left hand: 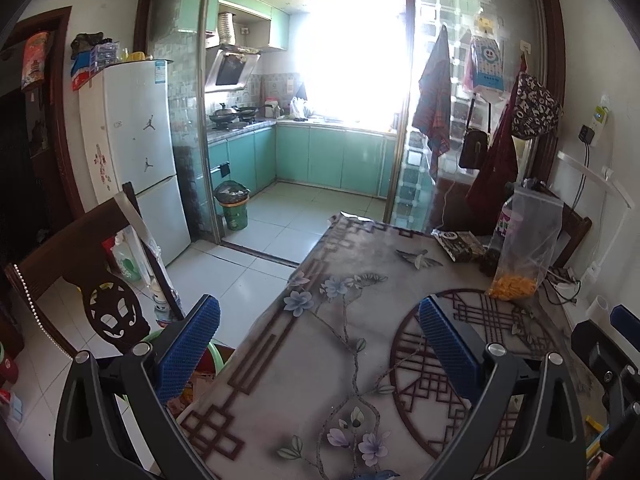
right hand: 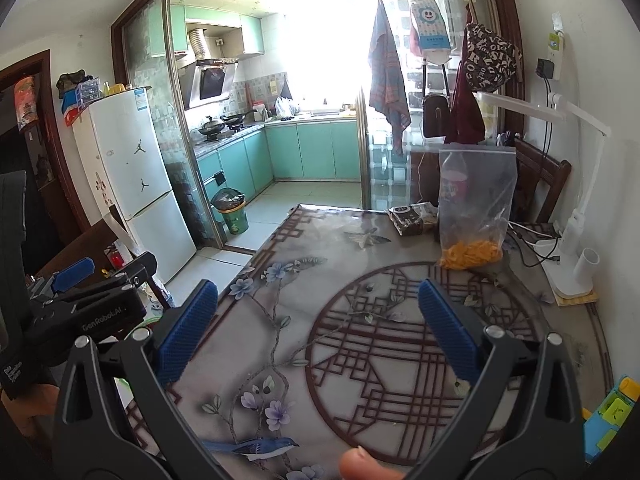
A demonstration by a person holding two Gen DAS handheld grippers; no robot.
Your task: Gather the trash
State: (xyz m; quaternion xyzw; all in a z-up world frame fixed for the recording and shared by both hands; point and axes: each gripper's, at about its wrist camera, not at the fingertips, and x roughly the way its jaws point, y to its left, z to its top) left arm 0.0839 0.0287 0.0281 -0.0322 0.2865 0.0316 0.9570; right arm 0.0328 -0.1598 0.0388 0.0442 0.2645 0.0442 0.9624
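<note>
While we hold both grippers over the table (right hand: 360, 240), nothing sits between either pair of blue pads. Left of the table, through the doorway, stands a green trash bin (left hand: 235, 211) lined with a dark bag. Our left gripper (left hand: 320, 344) hangs above the table's left edge, jaws spread wide and gripping nothing. Our right gripper (right hand: 318, 332) hovers over the table's round lattice pattern, likewise spread and empty-handed. At the table's far right side lies a dark, crinkled snack wrapper (right hand: 414, 219), flat on the cloth. Just right of it, touching or nearly so, stands a clear zip bag (right hand: 474, 208), upright, mostly slack and see-through, with a heap of orange pieces in its bottom. A bottle with a pink label (left hand: 505, 226) stands behind the bag. At the table's right edge stands a white lamp base (right hand: 572, 276) with cables.
</note>
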